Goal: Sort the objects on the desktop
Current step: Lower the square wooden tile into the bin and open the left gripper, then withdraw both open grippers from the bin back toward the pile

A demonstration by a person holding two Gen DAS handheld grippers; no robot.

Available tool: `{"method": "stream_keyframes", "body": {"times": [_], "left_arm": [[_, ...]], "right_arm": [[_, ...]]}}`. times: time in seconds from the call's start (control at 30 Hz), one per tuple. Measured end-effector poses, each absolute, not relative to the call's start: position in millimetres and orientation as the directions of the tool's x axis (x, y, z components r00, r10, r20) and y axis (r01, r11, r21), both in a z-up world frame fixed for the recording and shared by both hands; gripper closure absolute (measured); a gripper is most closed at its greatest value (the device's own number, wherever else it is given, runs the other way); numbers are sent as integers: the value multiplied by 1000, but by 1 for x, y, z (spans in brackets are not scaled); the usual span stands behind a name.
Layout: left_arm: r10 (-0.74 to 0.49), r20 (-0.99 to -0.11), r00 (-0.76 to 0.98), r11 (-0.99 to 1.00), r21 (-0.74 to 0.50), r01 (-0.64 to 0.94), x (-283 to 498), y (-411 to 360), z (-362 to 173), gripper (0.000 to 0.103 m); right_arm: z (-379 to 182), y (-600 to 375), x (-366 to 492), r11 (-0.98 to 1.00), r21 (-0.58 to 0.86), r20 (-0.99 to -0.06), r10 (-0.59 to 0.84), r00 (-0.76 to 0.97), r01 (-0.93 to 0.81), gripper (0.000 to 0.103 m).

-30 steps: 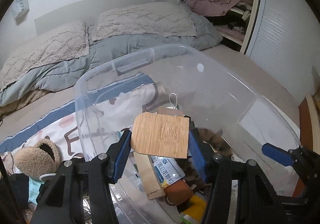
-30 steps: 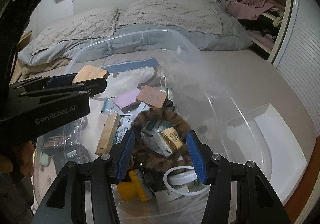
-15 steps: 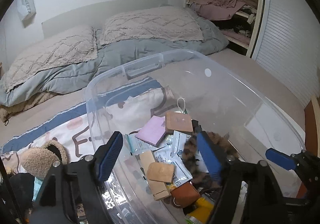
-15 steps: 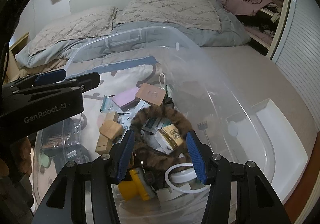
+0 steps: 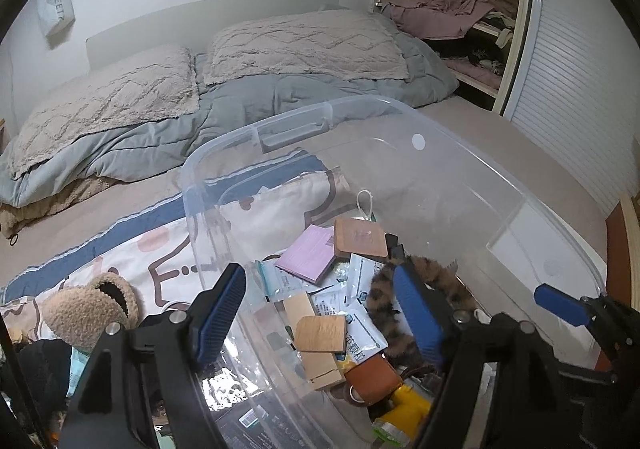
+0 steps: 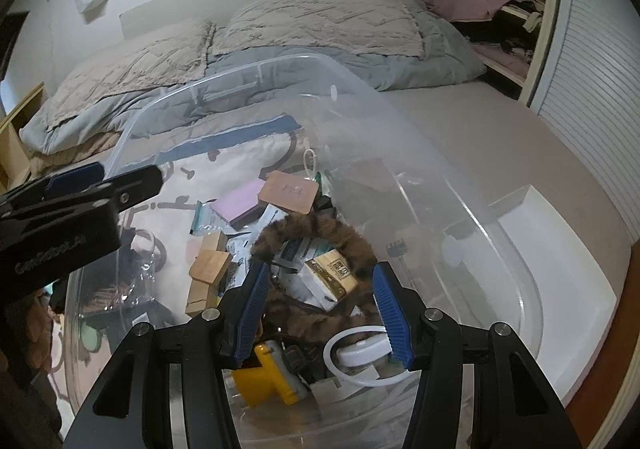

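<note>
Your clear plastic bin (image 5: 256, 129) sits on the bed (image 5: 500, 145), its rim between both tools. Inside lies a heap: a leopard-print fuzzy band (image 6: 352, 241), a pink notepad (image 5: 308, 259), a tan coaster (image 5: 360, 237) and a small wooden square (image 5: 320, 333) resting flat on white packets. Your left hand-held gripper (image 5: 320, 313) hangs over the bin with jaws spread wide, holding nothing. Your right hand-held gripper (image 6: 320, 309) is likewise apart and empty above the fuzzy band.
</note>
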State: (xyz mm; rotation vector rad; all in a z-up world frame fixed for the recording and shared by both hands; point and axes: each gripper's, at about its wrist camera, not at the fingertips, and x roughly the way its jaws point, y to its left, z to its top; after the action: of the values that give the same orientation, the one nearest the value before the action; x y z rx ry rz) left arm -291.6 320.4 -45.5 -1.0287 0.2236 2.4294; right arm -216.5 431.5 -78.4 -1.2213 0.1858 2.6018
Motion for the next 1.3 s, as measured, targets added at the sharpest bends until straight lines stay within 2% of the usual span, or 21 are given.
{"method": "stream_keyframes", "body": {"times": [0.13,0.17,0.2,0.23,0.5,0.57,0.6,0.63,0.77,0.83,0.97,1.03,1.3], "left_arm": [[380,-707,-597,-866,-45,-498,-290,317,-44,24],[386,-704,-596,-864,-50,-500,-288,315,-43,20],[391,-699,-598,-864,-55,-501,-287,313,-42,11],[397,-687,-609,-866,-59,-497,-285,310,-40,8],[385,-668,-637,-873,-40,-486,-274,297,-29,4],[379,-670,-639,-875,-34,-483,-272,293,-29,4],[378,-670,-639,-876,-35,-481,-270,290,-28,4],[376,-670,-640,-877,-36,-478,-269,287,-29,4],[341,-672,-657,-896,-22,-444,-267,277,-29,4],[330,-670,-665,-902,-18,-430,-266,271,-28,4],[321,-660,-680,-911,-19,-412,-262,260,-25,4],[323,-651,-687,-916,-32,-400,-260,255,-22,0],[312,-629,-712,-926,-32,-377,-252,240,-14,0]], "right_arm": [[-75,436,-215,-945,4,-757,211,-618,-328,48],[-74,438,-213,-939,9,-753,219,-621,-343,48],[-73,440,-213,-937,14,-751,220,-623,-348,48],[-73,442,-212,-936,21,-748,219,-627,-352,48],[-67,449,-207,-913,36,-731,253,-634,-405,48],[-63,449,-204,-908,34,-715,271,-645,-418,33],[-61,448,-203,-906,34,-706,278,-651,-423,19],[-58,448,-201,-905,35,-696,283,-660,-424,15],[-47,445,-195,-901,37,-660,302,-687,-432,15],[-45,445,-193,-898,50,-656,300,-693,-437,0],[-44,443,-190,-903,55,-644,295,-706,-427,0],[-42,441,-188,-904,52,-637,297,-711,-424,0],[-33,434,-181,-910,79,-613,277,-740,-406,0]]}}
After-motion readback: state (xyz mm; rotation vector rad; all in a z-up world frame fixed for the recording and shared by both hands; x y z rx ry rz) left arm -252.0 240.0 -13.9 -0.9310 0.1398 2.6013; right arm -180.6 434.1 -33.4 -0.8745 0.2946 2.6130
